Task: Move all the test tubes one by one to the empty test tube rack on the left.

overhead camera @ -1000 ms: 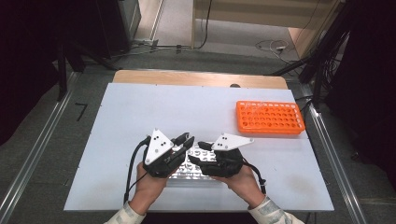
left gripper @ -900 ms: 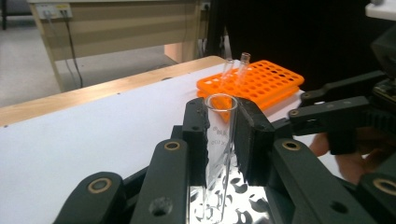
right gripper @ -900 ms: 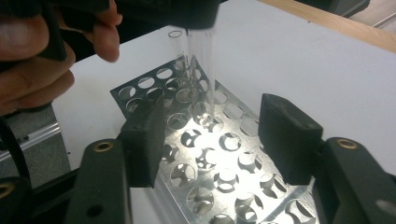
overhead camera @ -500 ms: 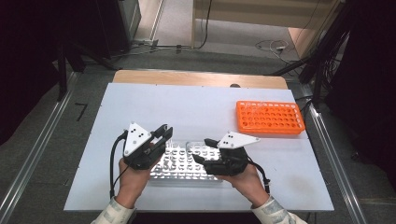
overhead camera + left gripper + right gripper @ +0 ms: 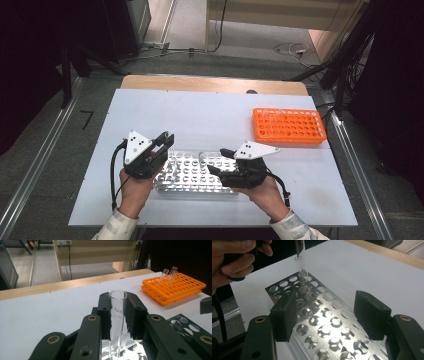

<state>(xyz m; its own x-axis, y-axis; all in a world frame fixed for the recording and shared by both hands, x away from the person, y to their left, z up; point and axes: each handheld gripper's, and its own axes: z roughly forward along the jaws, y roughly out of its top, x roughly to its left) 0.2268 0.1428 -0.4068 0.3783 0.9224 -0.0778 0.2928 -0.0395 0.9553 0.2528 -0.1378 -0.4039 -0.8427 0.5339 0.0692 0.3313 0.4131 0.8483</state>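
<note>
A shiny metal tube rack (image 5: 200, 186) with many round holes lies at the table's near middle. My left gripper (image 5: 163, 143) hovers at its left end, shut on a clear glass test tube (image 5: 117, 322) held upright between the jaws. In the right gripper view the test tube (image 5: 301, 260) hangs with its rounded tip just above a hole near the rack's (image 5: 329, 322) far corner. My right gripper (image 5: 220, 161) stands open over the rack's right half, its jaws (image 5: 328, 312) wide apart with nothing between them.
An orange tube rack (image 5: 288, 126) lies at the table's right rear, and it (image 5: 175, 287) holds a few clear tubes (image 5: 168, 275) leaning in its holes. White tabletop stretches behind the metal rack. A wooden strip edges the far side.
The two grippers, close together over the rack a second ago, have parted. The left one moved left with the tube to the rack's left end; the right one shifted right.
</note>
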